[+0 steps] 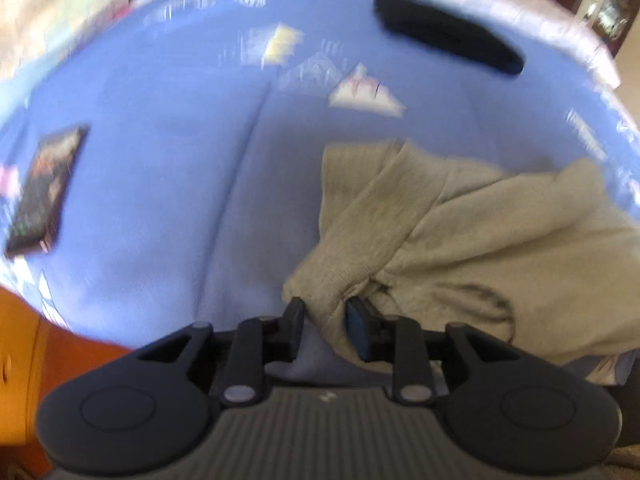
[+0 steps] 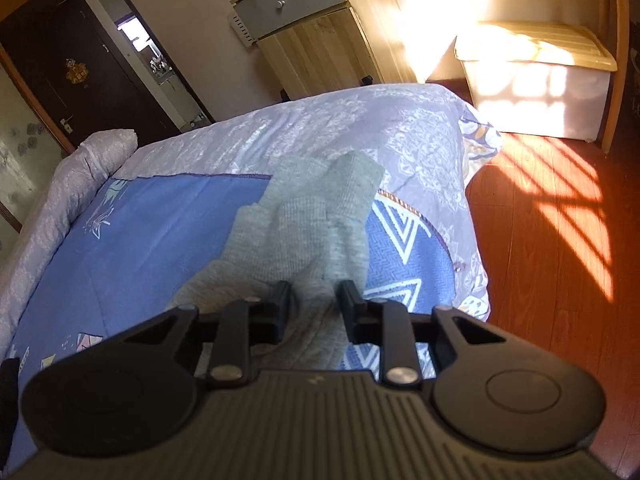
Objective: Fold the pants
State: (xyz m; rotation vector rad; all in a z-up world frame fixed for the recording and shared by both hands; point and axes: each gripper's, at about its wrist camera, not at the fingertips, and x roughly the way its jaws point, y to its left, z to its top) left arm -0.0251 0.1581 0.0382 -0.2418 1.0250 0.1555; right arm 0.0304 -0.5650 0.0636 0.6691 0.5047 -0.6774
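The grey knit pants [image 1: 460,236] lie bunched on a blue patterned bedspread [image 1: 160,200]. My left gripper [image 1: 325,312] is shut on a fold of the pants at their near left edge and holds it above the bed. In the right wrist view the pants [image 2: 304,216] stretch away towards the bed's far edge, with the two leg ends side by side. My right gripper [image 2: 314,300] is shut on the near end of the pants. The left wrist view is blurred.
A dark book-like object [image 1: 44,188] lies on the bedspread at the left, and a black item [image 1: 448,34] at the far right. Beyond the bed stand a wooden cabinet [image 2: 312,28], a white storage box [image 2: 536,76] and a dark door [image 2: 68,64]. Red wooden floor [image 2: 560,260] is at the right.
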